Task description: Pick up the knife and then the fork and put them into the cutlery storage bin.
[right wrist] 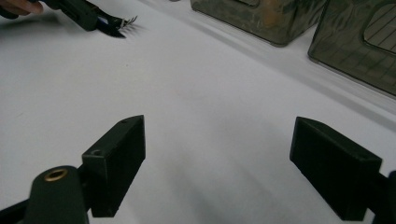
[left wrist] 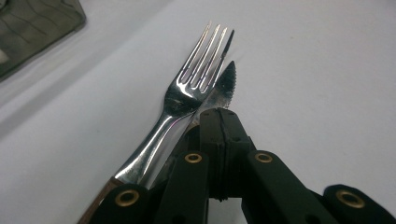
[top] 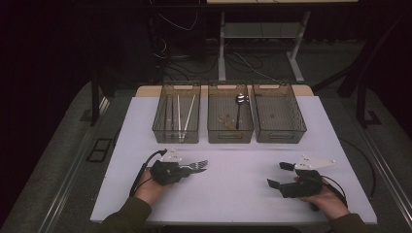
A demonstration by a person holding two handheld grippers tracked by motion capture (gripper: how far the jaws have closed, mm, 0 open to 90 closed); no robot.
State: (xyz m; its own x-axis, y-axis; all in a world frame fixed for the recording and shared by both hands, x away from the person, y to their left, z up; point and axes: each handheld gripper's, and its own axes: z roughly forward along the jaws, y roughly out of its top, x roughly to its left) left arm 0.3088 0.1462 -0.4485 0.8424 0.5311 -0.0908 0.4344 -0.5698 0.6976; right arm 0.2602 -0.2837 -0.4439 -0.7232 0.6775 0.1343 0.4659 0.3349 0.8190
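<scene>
White tabletop (top: 233, 194) fills the middle of the high view, with three smoky translucent bins in a row along its far edge. At lower left of that frame, a hand in an olive sleeve holds the left gripper (top: 197, 167), its jaws pressed together on a steel fork (top: 199, 164) and a knife (top: 200, 170), whose tips stick out toward the right.

From the left gripper view, the fork (left wrist: 187, 88) lies on top with its tines pointing to the upper centre of the frame, and the knife's (left wrist: 226, 81) serrated tip peeks out just to the right of them. Both handles run down into the closed black jaws at the bottom of the frame.

At lower right of the high view, the other hand holds the right gripper (top: 277, 174), its jaws spread wide with nothing between them, low over the table. The right gripper view shows bare white surface between its two black pads (right wrist: 119, 158).

The left bin (top: 160, 127) holds pale chopsticks (top: 184, 114), the middle bin (top: 210, 131) holds a spoon (top: 239, 104) and a brownish item, and the right bin (top: 296, 127) sits beside it.
</scene>
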